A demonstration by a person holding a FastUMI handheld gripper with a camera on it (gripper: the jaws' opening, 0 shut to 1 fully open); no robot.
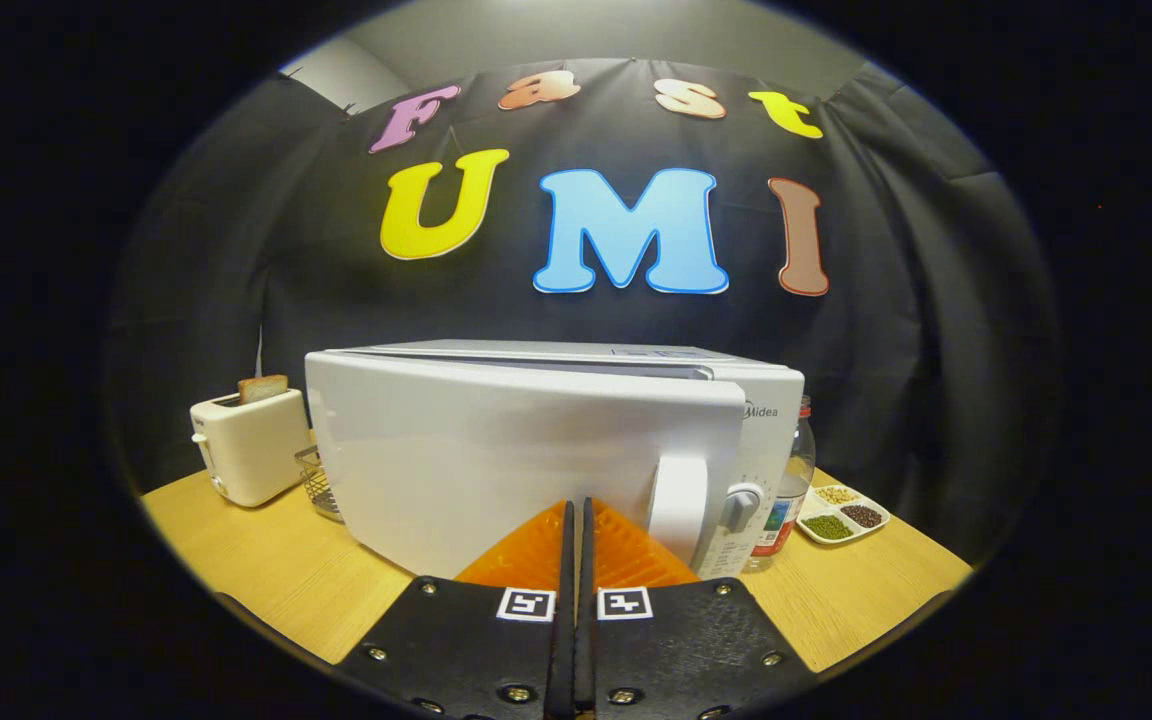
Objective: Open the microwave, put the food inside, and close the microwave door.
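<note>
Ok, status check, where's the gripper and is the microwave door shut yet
Gripper shut, empty, fingertips at the microwave door. Door slightly ajar, not latched. Nothing between fingers and door.

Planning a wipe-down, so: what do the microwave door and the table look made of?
Microwave door: likely glossy white plastic or painted metal, showing soft reflections. Table: looks like light wood or wood-look laminate, matte, with faint grain. The gripper has its fingers closed together at the door.

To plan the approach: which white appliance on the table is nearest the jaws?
The microwave, just ahead of the closed gripper; the toaster stands beyond, beside it.
</note>
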